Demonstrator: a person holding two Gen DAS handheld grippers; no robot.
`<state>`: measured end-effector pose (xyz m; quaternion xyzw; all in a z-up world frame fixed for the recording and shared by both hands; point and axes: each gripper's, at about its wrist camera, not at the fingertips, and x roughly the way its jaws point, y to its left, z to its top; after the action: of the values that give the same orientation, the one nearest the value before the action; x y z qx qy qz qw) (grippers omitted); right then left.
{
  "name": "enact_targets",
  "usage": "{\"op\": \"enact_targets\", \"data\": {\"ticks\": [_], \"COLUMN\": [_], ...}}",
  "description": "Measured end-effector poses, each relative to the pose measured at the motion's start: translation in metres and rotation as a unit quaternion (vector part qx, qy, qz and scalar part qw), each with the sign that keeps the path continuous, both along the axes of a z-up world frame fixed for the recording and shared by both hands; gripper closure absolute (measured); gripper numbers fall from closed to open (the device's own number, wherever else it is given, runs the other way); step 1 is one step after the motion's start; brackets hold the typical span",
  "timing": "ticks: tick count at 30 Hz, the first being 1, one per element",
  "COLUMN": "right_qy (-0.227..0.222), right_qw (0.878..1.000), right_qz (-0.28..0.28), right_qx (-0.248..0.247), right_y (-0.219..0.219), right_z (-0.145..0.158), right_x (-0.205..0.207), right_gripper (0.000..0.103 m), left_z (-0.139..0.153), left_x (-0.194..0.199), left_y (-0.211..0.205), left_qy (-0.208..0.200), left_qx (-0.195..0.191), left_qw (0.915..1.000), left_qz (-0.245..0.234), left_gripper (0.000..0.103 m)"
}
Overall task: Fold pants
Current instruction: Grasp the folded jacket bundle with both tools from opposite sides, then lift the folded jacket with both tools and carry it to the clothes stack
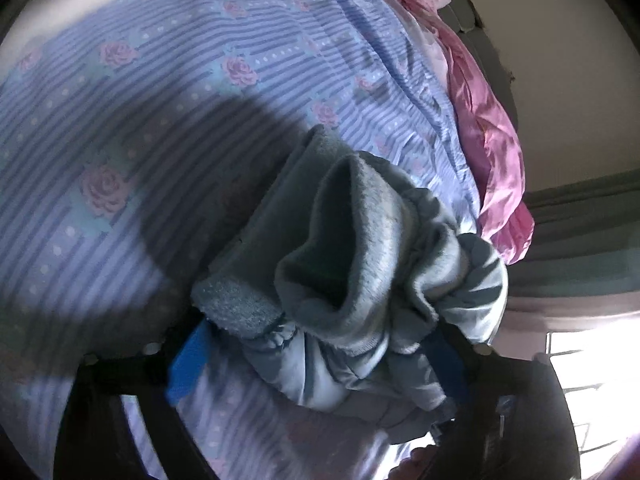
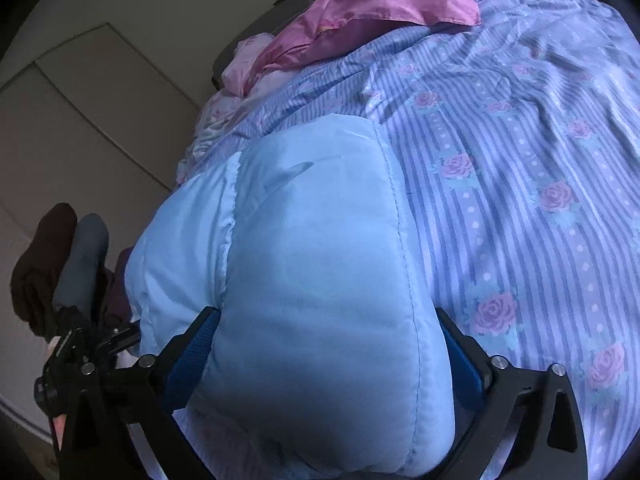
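Note:
The pants are pale blue padded fabric with a grey fleece lining. In the left wrist view my left gripper (image 1: 316, 364) is shut on a bunched part of the pants (image 1: 360, 248), the fleece lining turned outward, held above the bed. In the right wrist view my right gripper (image 2: 328, 356) is shut on a thick puffy fold of the pants (image 2: 312, 264), which fills the space between the blue pads (image 2: 184, 376) and hangs over the bed edge. The other gripper (image 2: 76, 360) shows at the lower left there.
The bed has a purple striped sheet with pink roses (image 1: 160, 120), also in the right wrist view (image 2: 520, 160). A crumpled pink satin cloth (image 1: 488, 140) lies along the bed's far side (image 2: 380, 0). A window (image 1: 580, 360) is at the right. Pale cupboard doors (image 2: 88, 120) stand beside the bed.

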<state>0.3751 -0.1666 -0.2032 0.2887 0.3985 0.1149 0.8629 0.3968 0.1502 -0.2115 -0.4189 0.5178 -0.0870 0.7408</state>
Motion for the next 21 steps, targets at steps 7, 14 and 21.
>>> {"op": "enact_targets", "data": {"ticks": [7,14,21], "right_qy": [-0.016,-0.066,-0.137], "right_qw": [1.000,0.995,0.985], "right_qz": [0.015,0.016,0.020], "right_qx": [-0.001,-0.079,-0.104], "right_y": [0.004,0.023,0.029], "right_z": [0.012,0.048,0.097], "right_x": [-0.005,-0.026,-0.054], "right_gripper": [0.039,0.053,0.054], "left_z": [0.029,0.059,0.107], "left_x": [-0.007,-0.015,-0.040], "left_y": [-0.011,-0.022,-0.012], "left_qy": [-0.040,-0.104,-0.179], "left_qx": [0.080,0.147,0.137], "left_qw": [0.9960,0.9836,0.9743], "left_qz": [0.006,-0.014,0.001], "left_gripper": [0.043,0.050,0.050]}}
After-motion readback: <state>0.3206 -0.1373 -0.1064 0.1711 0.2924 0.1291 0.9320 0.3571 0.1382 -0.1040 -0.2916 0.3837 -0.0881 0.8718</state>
